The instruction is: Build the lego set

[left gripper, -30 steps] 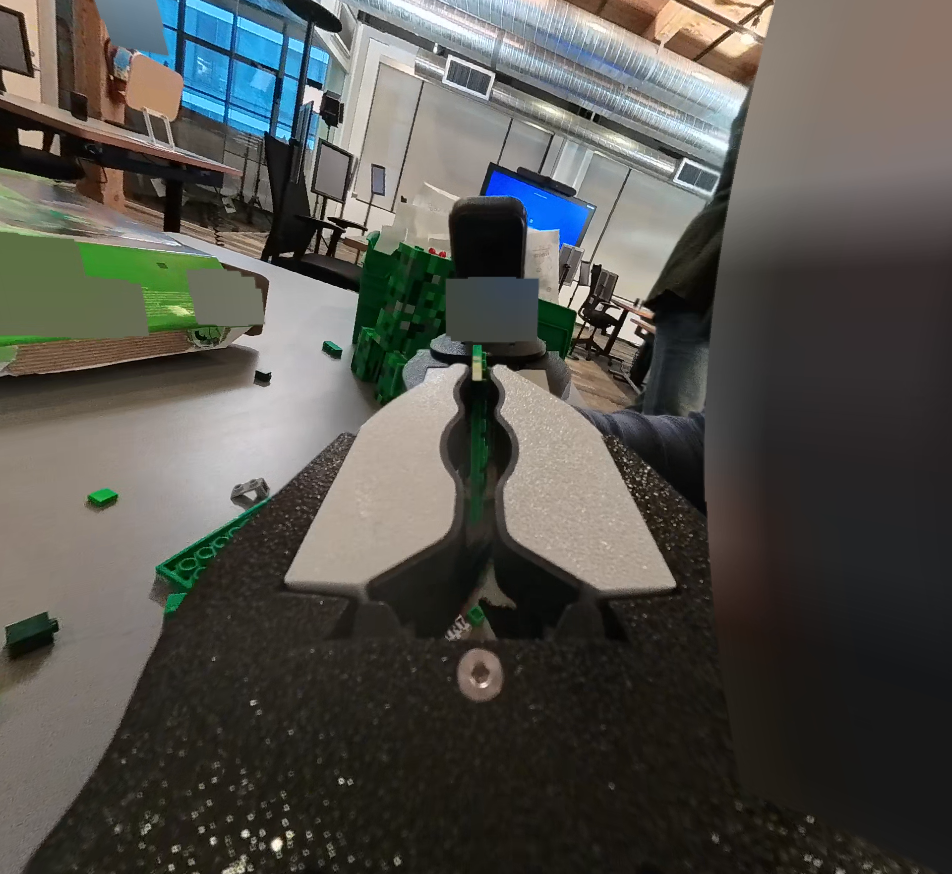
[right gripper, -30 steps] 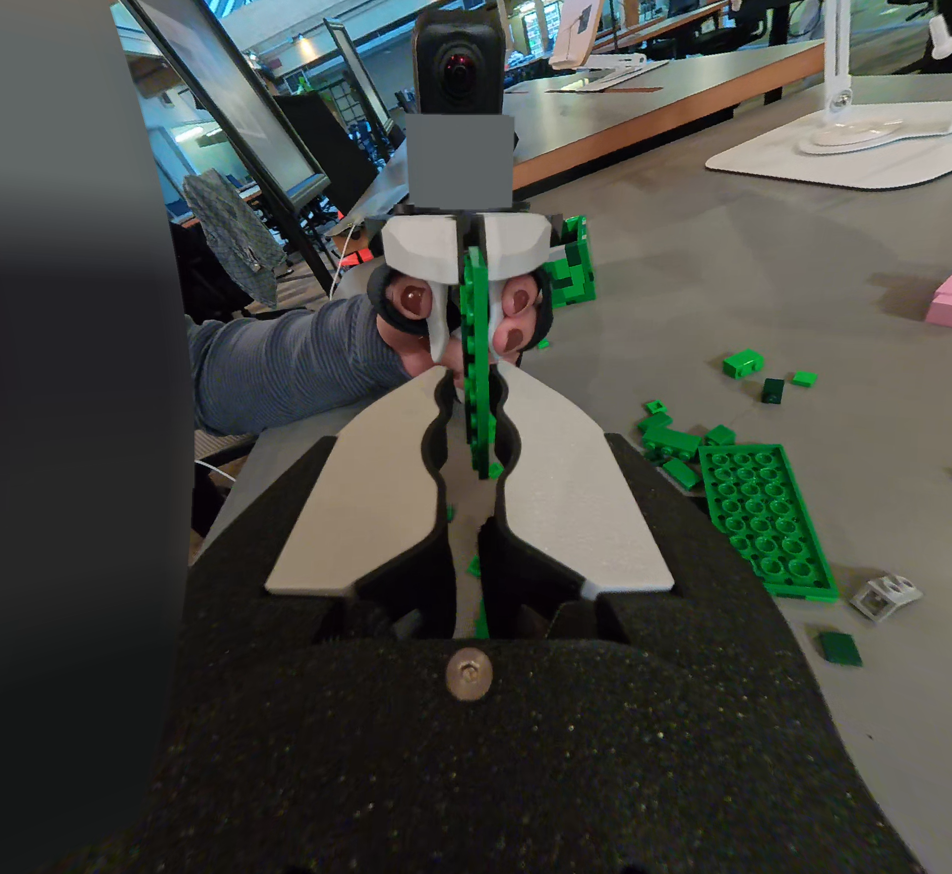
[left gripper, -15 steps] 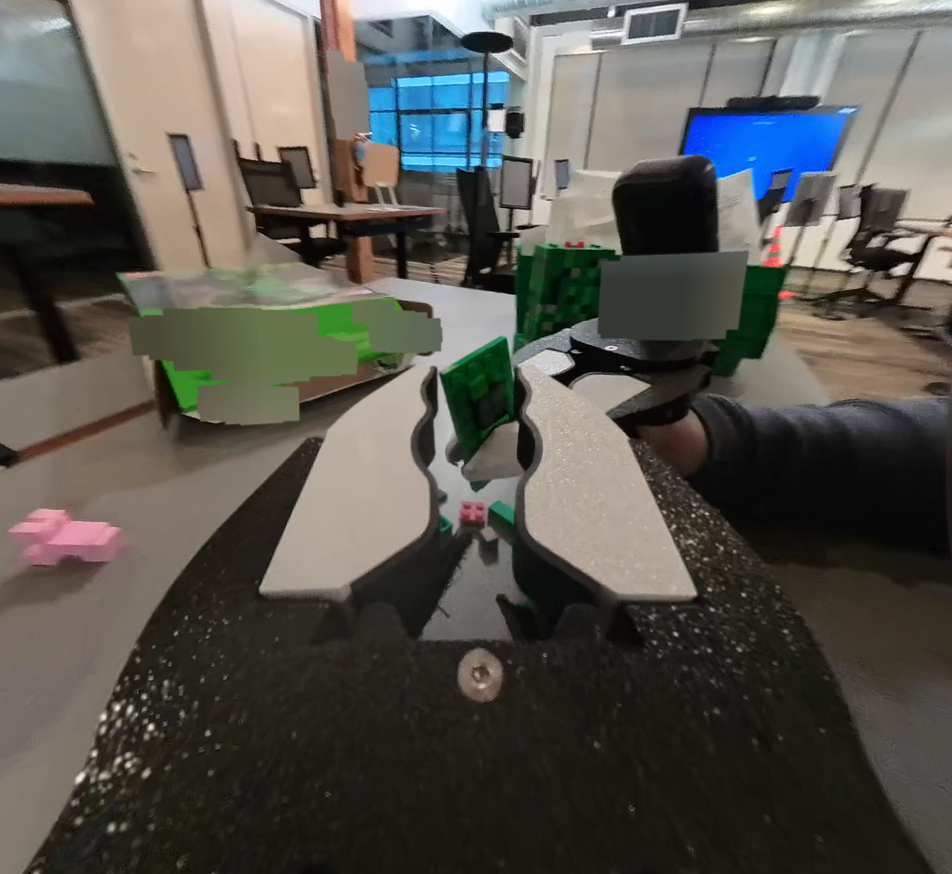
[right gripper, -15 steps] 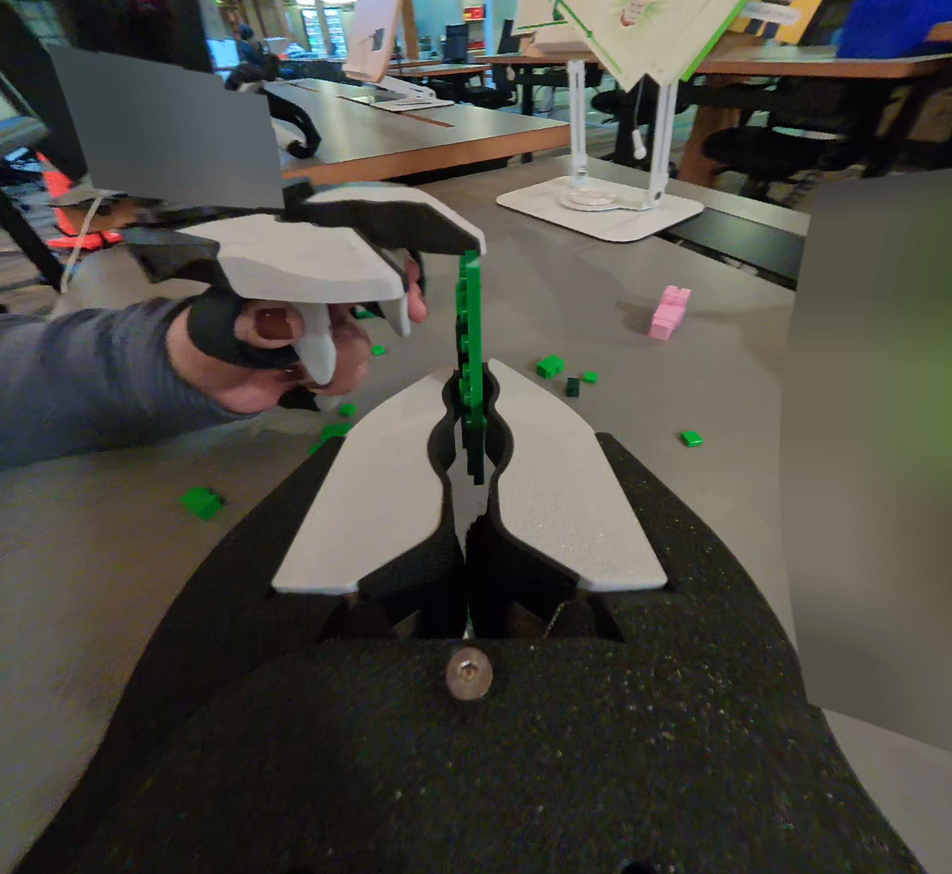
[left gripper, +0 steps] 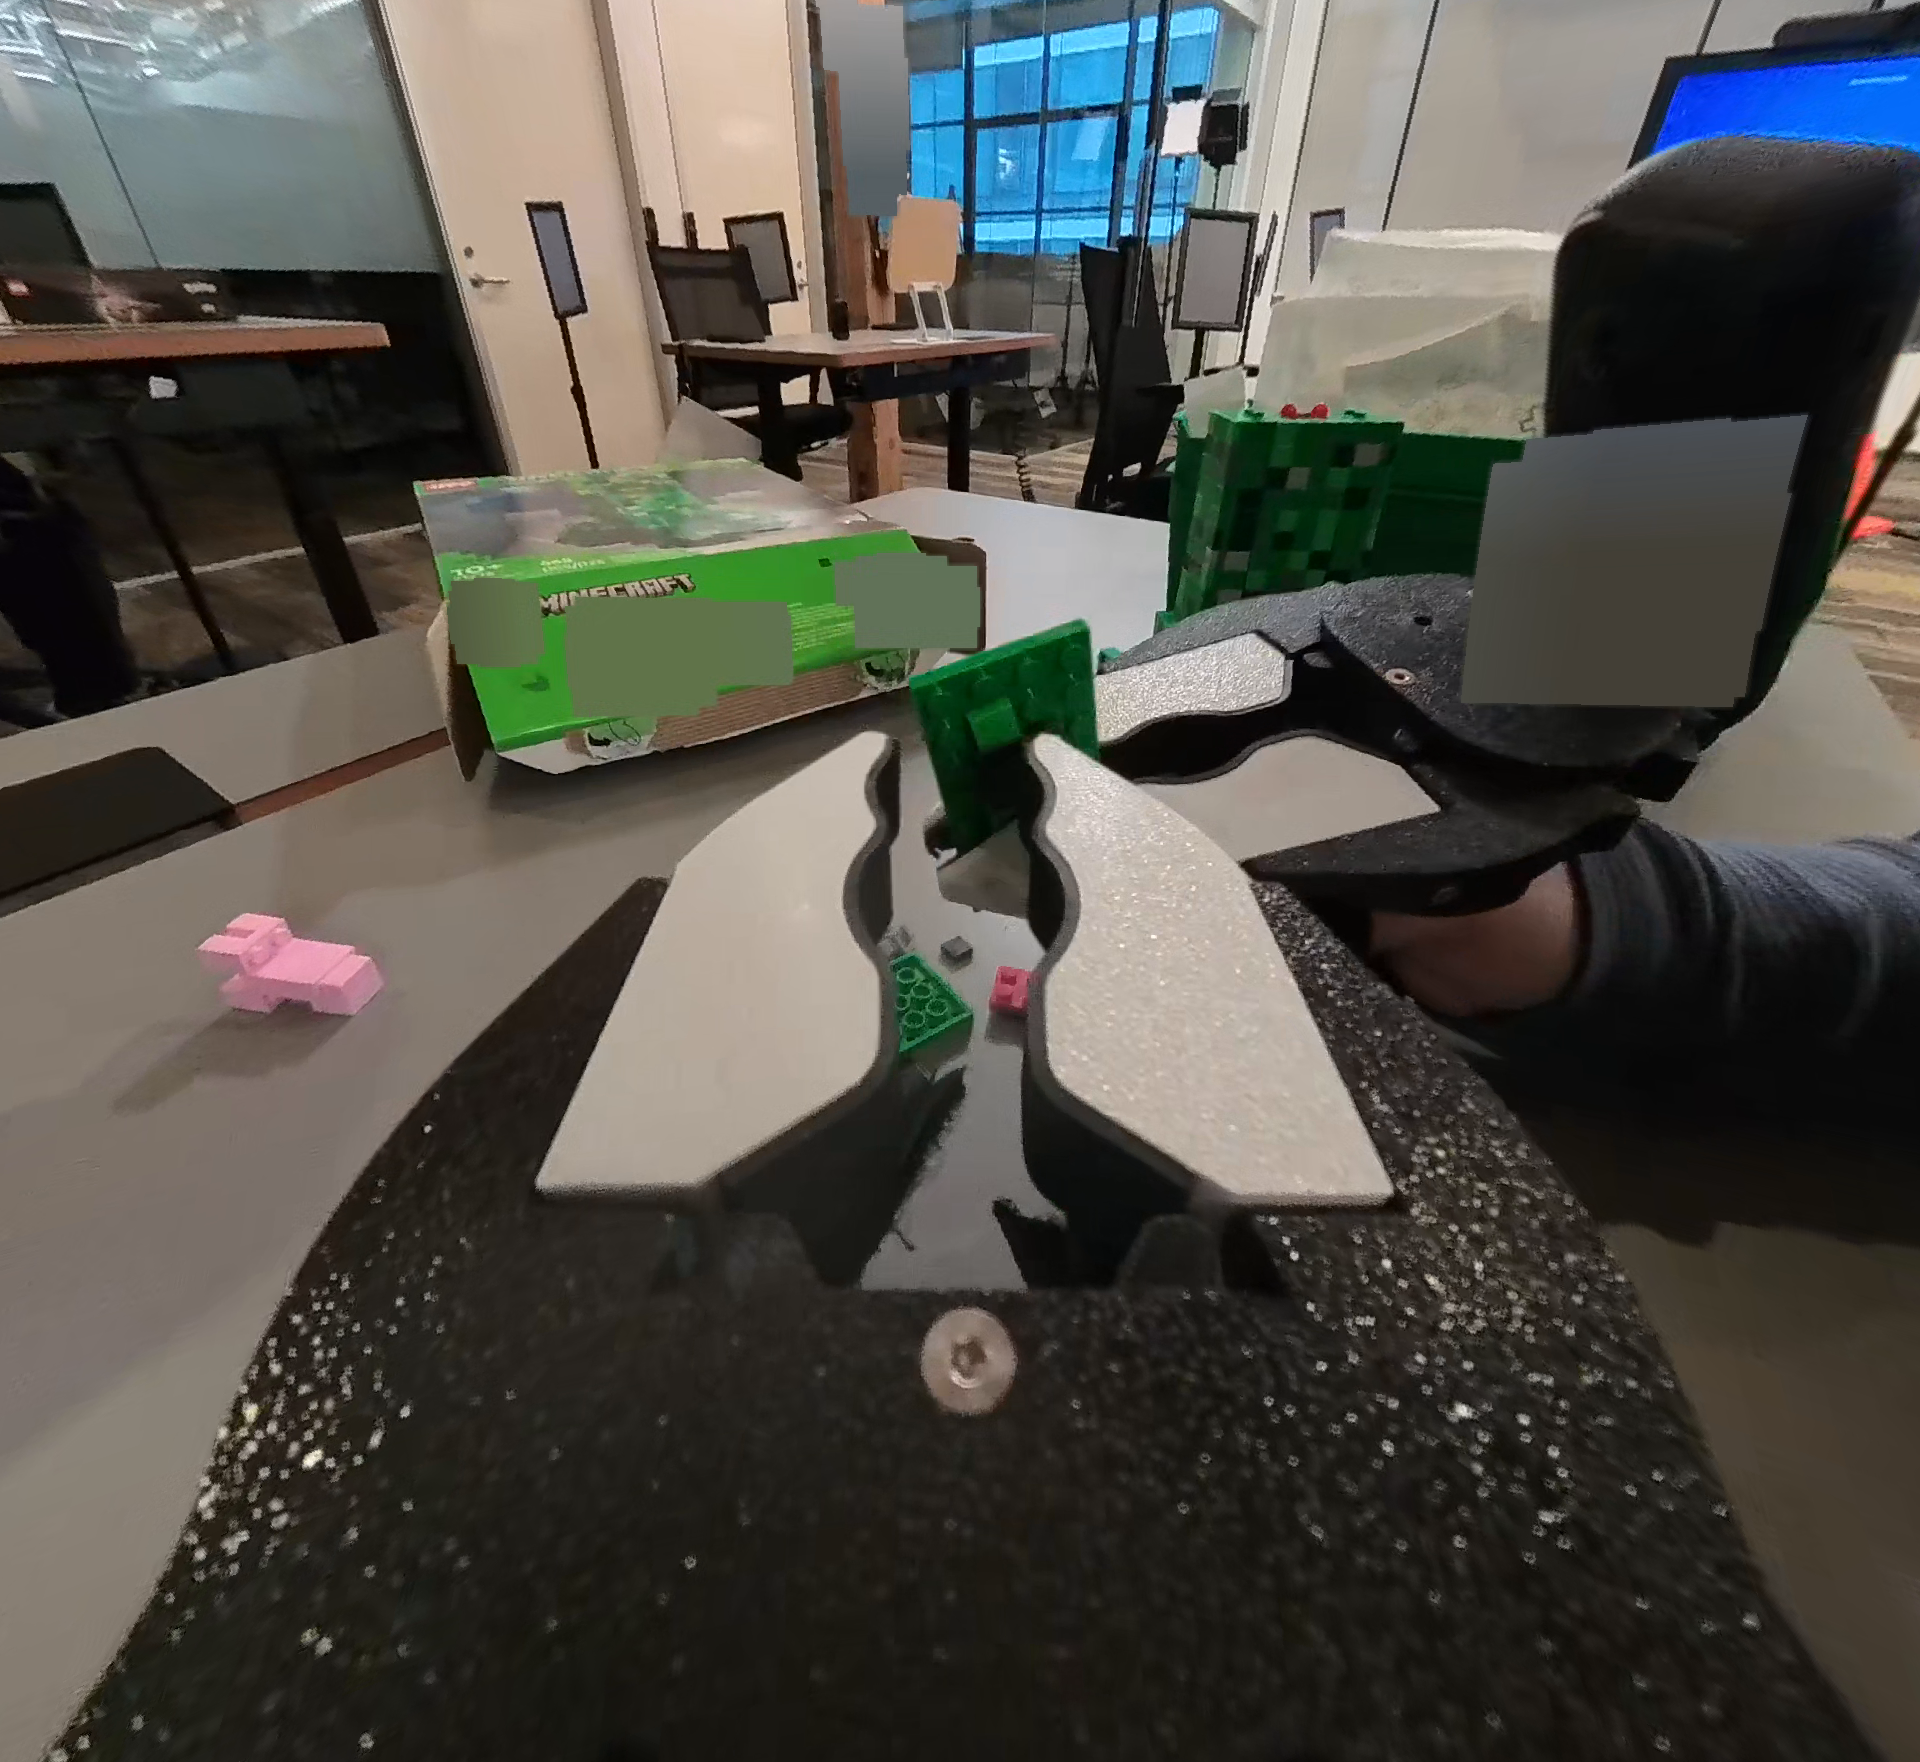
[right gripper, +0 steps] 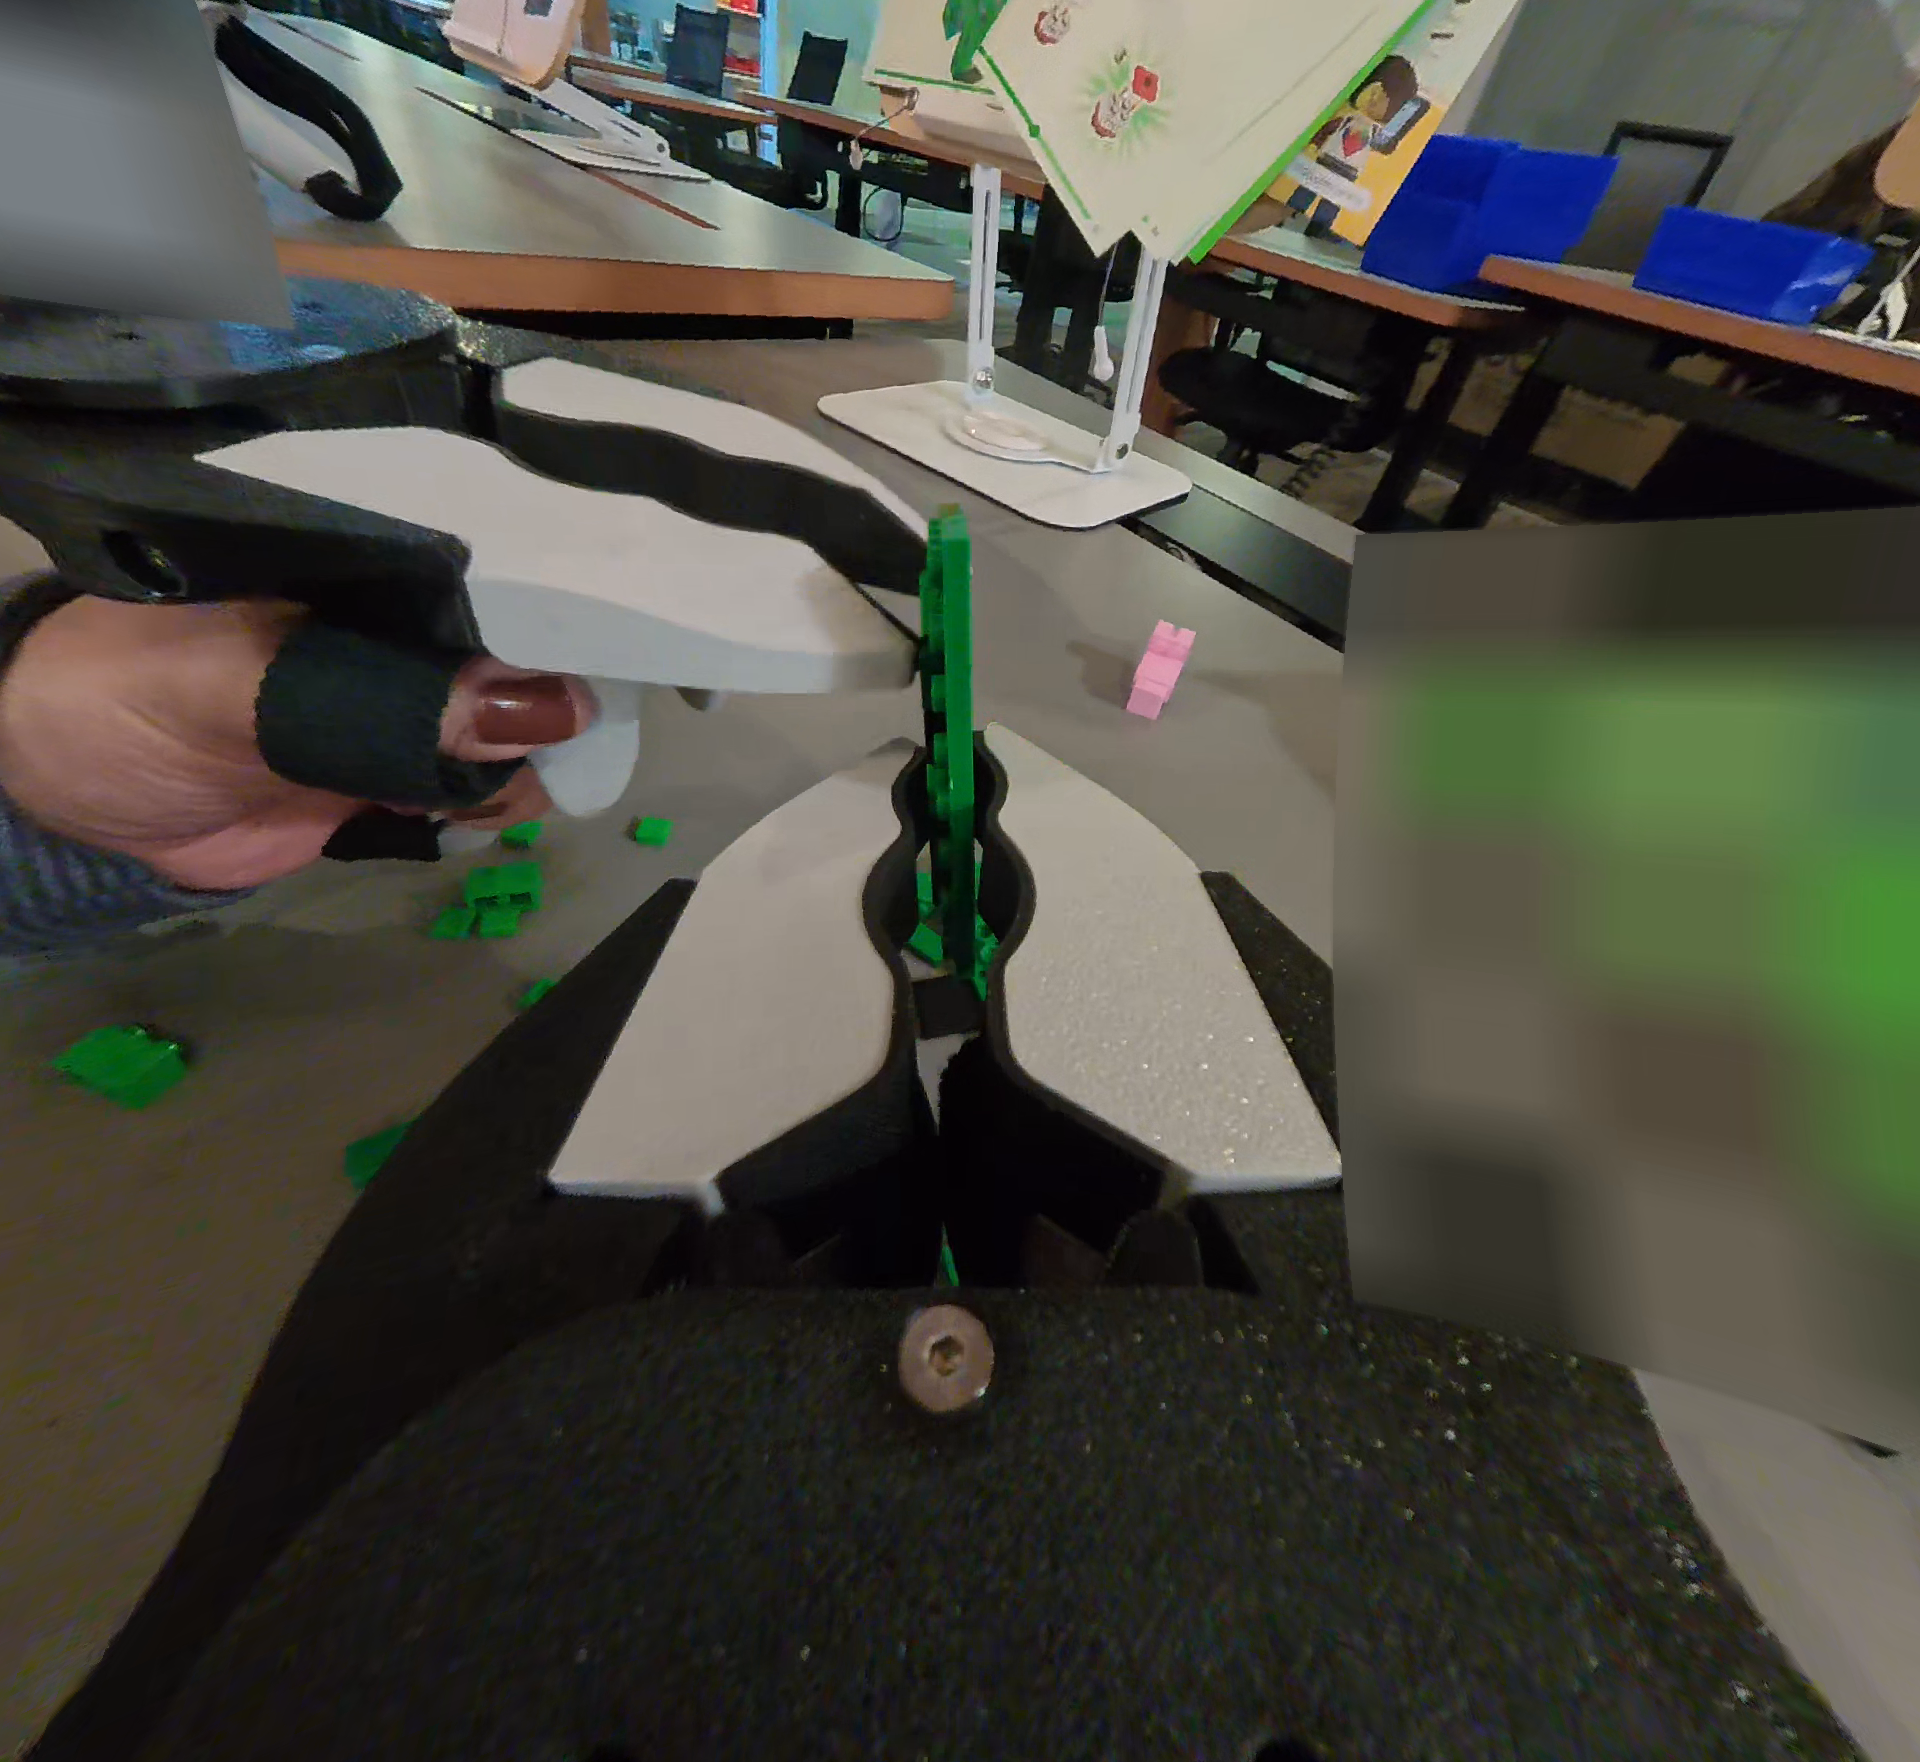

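My right gripper [right gripper: 948,748] is shut on a flat green lego plate [right gripper: 948,632] and holds it upright and edge-on above the table. In the left wrist view the plate [left gripper: 1039,673] shows its studded face with a small green brick [left gripper: 992,725] on it, and the right gripper's fingers [left gripper: 1195,684] reach in from the right. My left gripper [left gripper: 961,762] is open and empty, its tips close in front of the plate's face. In the right wrist view it [right gripper: 902,611] comes in from the left, tips at the plate's side.
On the grey table lie a green lego box [left gripper: 665,611], a pink lego pig [left gripper: 291,964], a tall green block build [left gripper: 1288,507] and loose green bricks [right gripper: 499,891]. A small green brick [left gripper: 930,1000] lies below my left fingers. An instruction booklet [right gripper: 1195,29] stands on a white stand [right gripper: 997,455]. My two grippers' fingertips are within a few centimetres of each other. From either gripper's tips it is about 20 cm to the pink lego pig [left gripper: 291,964]. It is also in sight in the right wrist view [right gripper: 1153,663].
My left gripper let go of the green plate, opened and swung round to its side. My right gripper kept hold of the plate and turned toward the booklet stand.
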Motion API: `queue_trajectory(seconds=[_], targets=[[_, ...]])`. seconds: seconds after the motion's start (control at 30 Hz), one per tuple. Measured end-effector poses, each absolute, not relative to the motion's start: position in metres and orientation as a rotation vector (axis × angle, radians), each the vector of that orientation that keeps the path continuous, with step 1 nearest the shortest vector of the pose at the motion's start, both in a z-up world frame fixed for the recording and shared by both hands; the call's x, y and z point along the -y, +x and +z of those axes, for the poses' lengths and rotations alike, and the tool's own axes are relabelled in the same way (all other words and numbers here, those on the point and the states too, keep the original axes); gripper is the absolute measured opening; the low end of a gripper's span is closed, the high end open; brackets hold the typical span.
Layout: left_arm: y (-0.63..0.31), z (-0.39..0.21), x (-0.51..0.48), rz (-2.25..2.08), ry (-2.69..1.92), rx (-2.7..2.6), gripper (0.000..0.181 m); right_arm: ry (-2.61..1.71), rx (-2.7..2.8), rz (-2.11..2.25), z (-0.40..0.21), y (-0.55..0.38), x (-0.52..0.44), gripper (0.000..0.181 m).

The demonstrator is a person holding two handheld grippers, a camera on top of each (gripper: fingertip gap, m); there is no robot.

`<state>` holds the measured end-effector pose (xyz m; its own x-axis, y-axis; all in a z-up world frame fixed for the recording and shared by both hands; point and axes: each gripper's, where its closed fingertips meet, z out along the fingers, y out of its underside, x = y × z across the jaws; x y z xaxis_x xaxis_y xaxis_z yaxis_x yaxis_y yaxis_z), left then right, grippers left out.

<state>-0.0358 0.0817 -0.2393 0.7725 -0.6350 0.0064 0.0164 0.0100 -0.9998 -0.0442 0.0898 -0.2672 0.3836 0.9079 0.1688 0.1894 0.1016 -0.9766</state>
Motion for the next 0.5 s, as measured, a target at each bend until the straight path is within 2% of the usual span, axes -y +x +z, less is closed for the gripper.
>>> queue_trajectory(seconds=[0.5], targets=[[-0.0340,-0.2318,-0.0752,-0.687,-1.409,-0.449,0.015,-1.333,1.081,0.673,-0.2616,-0.0447,-0.0867,0.006]])
